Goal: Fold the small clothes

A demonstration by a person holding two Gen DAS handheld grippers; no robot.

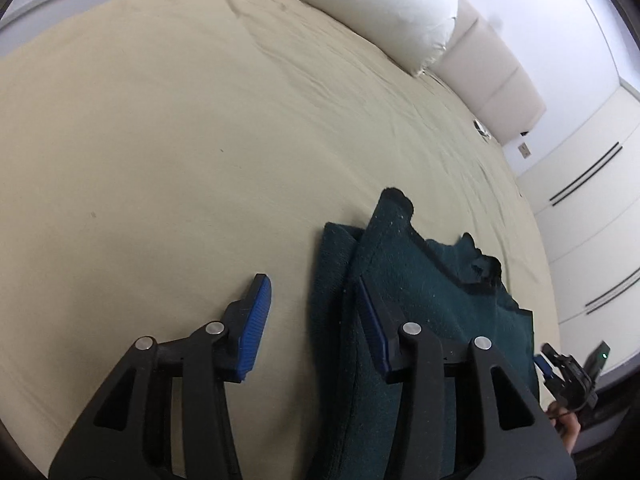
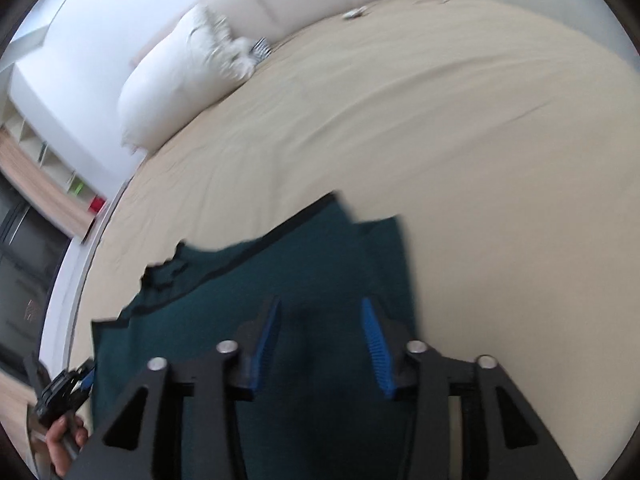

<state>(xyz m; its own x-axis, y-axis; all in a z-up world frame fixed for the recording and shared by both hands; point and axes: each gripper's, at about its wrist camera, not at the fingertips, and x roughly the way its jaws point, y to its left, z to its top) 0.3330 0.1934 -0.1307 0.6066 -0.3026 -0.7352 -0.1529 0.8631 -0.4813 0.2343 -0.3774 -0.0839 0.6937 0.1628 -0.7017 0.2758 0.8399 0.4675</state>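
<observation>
A dark green garment (image 1: 420, 292) lies partly folded on the beige bed sheet (image 1: 180, 140), with a folded layer along its left side. My left gripper (image 1: 312, 300) is open over the garment's left edge, its right finger above the cloth and its left finger above the sheet. In the right wrist view the garment (image 2: 312, 264) fills the lower middle, and my right gripper (image 2: 320, 320) is open just above it, holding nothing. The right gripper also shows in the left wrist view (image 1: 568, 372), at the garment's right edge.
A white pillow (image 1: 380, 8) lies at the head of the bed against a padded headboard (image 1: 492, 76). A small object (image 1: 482, 128) rests on the sheet near the headboard. White wardrobe doors (image 1: 592, 208) stand beyond the bed. Shelves (image 2: 48, 160) stand at the left.
</observation>
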